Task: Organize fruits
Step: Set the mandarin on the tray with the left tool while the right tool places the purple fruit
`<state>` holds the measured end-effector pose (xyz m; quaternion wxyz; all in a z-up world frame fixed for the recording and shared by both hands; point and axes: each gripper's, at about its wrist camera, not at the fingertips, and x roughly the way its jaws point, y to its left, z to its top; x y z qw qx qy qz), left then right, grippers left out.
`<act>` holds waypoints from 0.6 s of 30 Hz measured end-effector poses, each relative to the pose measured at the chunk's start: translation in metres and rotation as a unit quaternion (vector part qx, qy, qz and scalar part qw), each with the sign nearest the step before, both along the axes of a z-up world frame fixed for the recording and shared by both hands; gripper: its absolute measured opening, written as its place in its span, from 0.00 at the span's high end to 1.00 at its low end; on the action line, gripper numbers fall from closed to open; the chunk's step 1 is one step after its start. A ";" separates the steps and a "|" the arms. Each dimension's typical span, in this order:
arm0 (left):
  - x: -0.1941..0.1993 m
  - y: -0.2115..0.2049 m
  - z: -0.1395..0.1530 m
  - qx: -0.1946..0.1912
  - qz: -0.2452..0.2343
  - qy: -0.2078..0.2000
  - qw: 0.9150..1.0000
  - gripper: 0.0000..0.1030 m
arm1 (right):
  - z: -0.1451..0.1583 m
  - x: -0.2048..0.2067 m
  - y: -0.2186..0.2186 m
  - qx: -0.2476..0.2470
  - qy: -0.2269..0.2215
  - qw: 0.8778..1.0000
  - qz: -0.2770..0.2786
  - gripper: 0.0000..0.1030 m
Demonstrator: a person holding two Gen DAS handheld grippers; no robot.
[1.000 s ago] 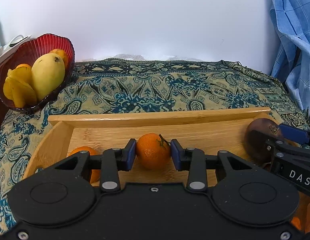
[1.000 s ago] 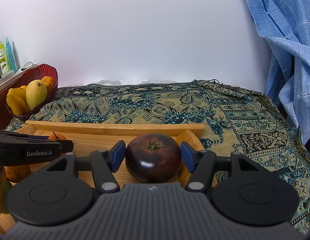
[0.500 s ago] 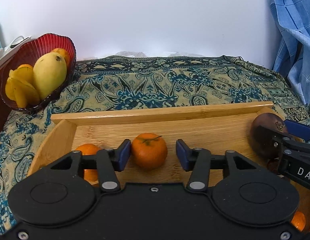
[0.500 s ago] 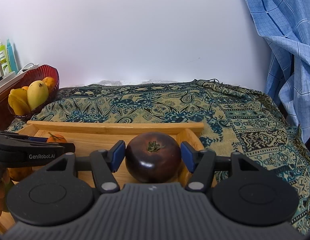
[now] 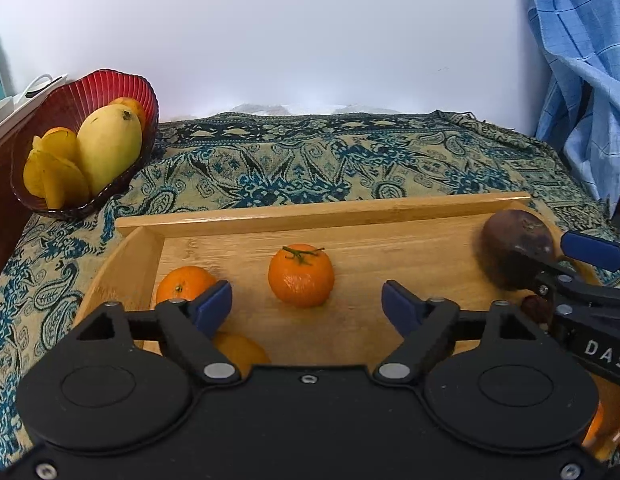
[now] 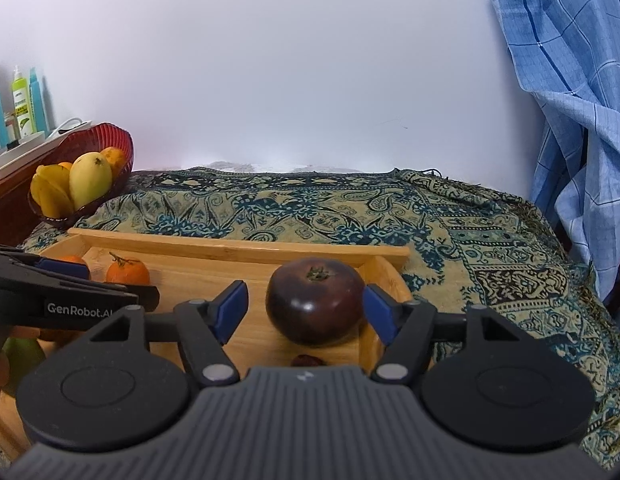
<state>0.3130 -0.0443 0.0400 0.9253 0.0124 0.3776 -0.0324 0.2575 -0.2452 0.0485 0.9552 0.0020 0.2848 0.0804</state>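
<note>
Two stem-up fruits (image 5: 301, 275) (image 6: 315, 301) between parted tongs (image 5: 306, 304) (image 6: 306, 310)

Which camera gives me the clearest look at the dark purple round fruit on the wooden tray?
Right wrist view: the dark purple round fruit sits centred, calyx visible. Left wrist view shows it at the right edge, partly hidden by the right gripper.

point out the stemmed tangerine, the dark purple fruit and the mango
stemmed tangerine (image 5: 301, 276), left wrist view, middle of its peel
dark purple fruit (image 6: 315, 300), right wrist view, its front face
mango (image 5: 109, 148), left wrist view, its middle

Stemmed tangerine (image 5: 301, 275) and dark purple fruit (image 6: 315, 299) sit upright in the wooden tray (image 5: 322, 213).
</note>
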 end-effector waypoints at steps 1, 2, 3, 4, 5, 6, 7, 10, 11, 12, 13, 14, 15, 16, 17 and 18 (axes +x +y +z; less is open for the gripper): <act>-0.004 0.000 0.002 0.001 -0.002 -0.004 1.000 0.18 | 0.001 -0.003 0.001 -0.001 -0.002 1.000 0.000 0.24; -0.007 -0.001 0.003 0.003 -0.002 -0.007 1.000 0.18 | 0.002 -0.006 0.002 0.000 -0.005 1.000 0.001 0.23; -0.011 -0.001 0.005 0.006 -0.004 -0.011 1.000 0.18 | 0.003 -0.009 0.002 0.001 -0.008 1.000 0.002 0.22; -0.014 -0.002 0.007 0.007 -0.006 -0.014 1.000 0.17 | 0.004 -0.012 0.003 0.002 -0.012 1.000 0.003 0.21; -0.018 -0.002 0.009 0.007 -0.009 -0.017 1.000 0.17 | 0.006 -0.016 0.004 0.003 -0.017 1.000 0.004 0.20; -0.022 -0.001 0.011 0.006 -0.012 -0.020 1.000 0.17 | 0.007 -0.020 0.004 0.002 -0.021 1.000 0.006 0.19; -0.027 -0.001 0.013 0.006 -0.015 -0.023 1.000 0.15 | 0.009 -0.024 0.005 0.001 -0.026 1.000 0.006 0.18; -0.039 0.000 0.018 0.008 -0.018 -0.033 0.999 0.11 | 0.013 -0.036 0.007 -0.003 -0.039 0.999 0.004 0.16; -0.044 0.001 0.020 0.009 -0.020 -0.037 0.999 0.11 | 0.014 -0.041 0.007 -0.004 -0.043 0.999 0.003 0.14; -0.048 0.002 0.022 0.010 -0.022 -0.041 0.999 0.11 | 0.016 -0.045 0.008 -0.006 -0.048 0.999 0.001 0.14; -0.053 0.002 0.024 0.011 -0.023 -0.045 0.999 0.11 | 0.017 -0.049 0.008 -0.008 -0.052 0.999 -0.001 0.14; -0.058 0.004 0.025 0.011 -0.025 -0.049 0.998 0.10 | 0.018 -0.054 0.008 -0.009 -0.056 0.998 -0.002 0.14; -0.063 0.005 0.027 0.011 -0.027 -0.053 0.998 0.09 | 0.020 -0.059 0.009 -0.011 -0.061 0.998 -0.002 0.13; -0.069 0.006 0.028 0.011 -0.029 -0.058 0.998 0.09 | 0.021 -0.064 0.010 -0.013 -0.066 0.998 -0.001 0.13; -0.075 0.007 0.030 0.013 -0.030 -0.064 0.997 0.08 | 0.022 -0.069 0.010 -0.015 -0.071 0.997 0.001 0.13; -0.081 0.008 0.031 0.014 -0.032 -0.069 0.997 0.08 | 0.023 -0.074 0.011 -0.016 -0.076 0.997 0.001 0.12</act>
